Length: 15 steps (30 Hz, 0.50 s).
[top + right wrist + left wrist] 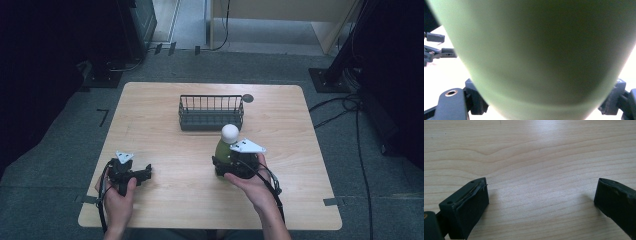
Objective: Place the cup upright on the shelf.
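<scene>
Wood-grain table (pixel 165 145) carries a green bottle with a round white cap (pixel 227 145), standing a little right of centre, toward the person's side. Its long axis runs upright, cap at the top, perhaps leaning slightly; the body widens toward the base. The right gripper (pixel 226 165) is clamped on the bottle's lower body, with the person's right hand (pixel 250 182) behind it. In the right gripper view the green wall of the bottle (pixel 534 57) sits pressed between the two black jaws at either lower corner.

Just behind the bottle, toward the far edge, a dark wire basket (pixel 211 113) sits on the table, apart from the bottle.

The left gripper (pixel 145 172) rests low at the near left, held by the left hand (pixel 117 197). In the left gripper view its jaws stand wide apart over bare wood (pixel 536 170), gripping nothing.
</scene>
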### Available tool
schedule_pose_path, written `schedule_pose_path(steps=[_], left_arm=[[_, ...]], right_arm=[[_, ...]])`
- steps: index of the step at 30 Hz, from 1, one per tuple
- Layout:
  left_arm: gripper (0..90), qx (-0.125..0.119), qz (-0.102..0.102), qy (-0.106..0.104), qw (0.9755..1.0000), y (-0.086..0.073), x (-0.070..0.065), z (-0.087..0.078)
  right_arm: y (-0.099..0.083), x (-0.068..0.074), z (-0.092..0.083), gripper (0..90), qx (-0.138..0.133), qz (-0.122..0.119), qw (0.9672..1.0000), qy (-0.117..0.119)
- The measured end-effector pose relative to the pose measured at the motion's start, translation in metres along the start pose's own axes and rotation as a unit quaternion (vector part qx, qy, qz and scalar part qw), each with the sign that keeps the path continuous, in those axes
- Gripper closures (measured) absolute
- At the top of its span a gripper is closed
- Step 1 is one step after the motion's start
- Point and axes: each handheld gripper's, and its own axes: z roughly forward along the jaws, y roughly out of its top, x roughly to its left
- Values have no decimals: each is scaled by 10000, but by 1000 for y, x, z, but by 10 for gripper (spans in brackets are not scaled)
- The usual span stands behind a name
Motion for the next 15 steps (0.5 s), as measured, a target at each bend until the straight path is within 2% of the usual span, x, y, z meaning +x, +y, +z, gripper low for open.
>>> schedule_pose_path(steps=[5, 10, 15], left_arm=[[0, 0, 4, 2, 10000, 0, 0, 0], [0, -4, 8, 2, 10000, 0, 0, 0], [0, -4, 4, 4, 10000, 0, 0, 0]], right_arm=[[1, -1, -1, 192, 1, -39, 10000, -10], [2, -5, 0, 197, -37, 91, 9999, -39], [7, -7, 1, 199, -44, 60, 9999, -97]])
